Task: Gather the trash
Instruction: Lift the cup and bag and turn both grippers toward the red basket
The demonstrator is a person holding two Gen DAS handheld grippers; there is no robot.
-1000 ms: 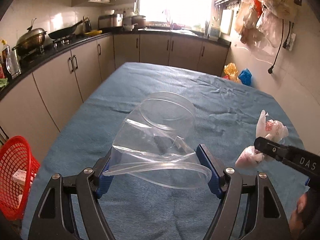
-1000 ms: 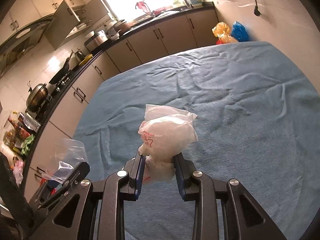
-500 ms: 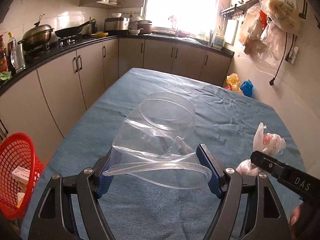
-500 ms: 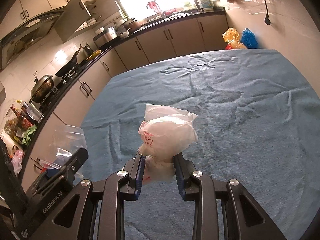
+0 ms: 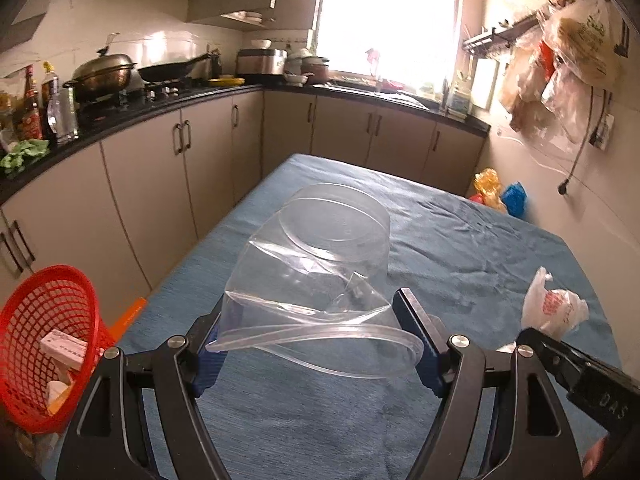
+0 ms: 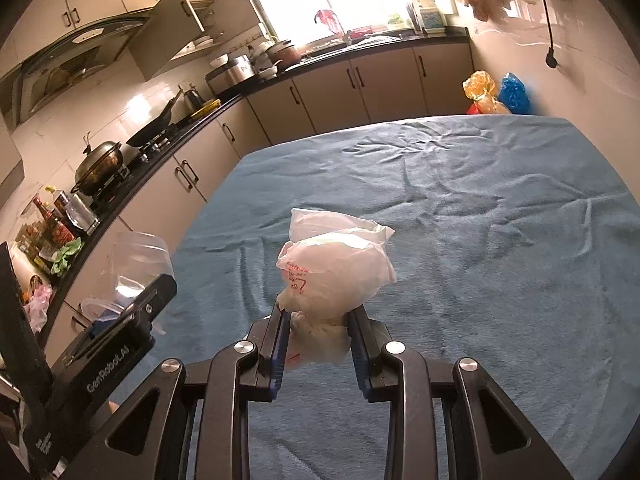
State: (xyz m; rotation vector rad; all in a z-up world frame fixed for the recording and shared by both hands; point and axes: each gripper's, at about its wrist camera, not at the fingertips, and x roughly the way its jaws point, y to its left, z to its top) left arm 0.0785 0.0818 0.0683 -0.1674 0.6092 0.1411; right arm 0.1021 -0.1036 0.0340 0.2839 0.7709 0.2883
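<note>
Pinching white plastic bag [image 6: 336, 276] between right gripper [image 6: 318, 344] fingers, nearly closed; left gripper [image 5: 316, 340] fingers spread wide, bracing clear zip bag [image 5: 316, 272] mouth open above blue-clothed desk [image 5: 460, 248], likely to receive trash; red basket [image 5: 44, 344] stands beside desk.

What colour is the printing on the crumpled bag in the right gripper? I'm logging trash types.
Red print on the white plastic bag, clearest in the right wrist view.
</note>
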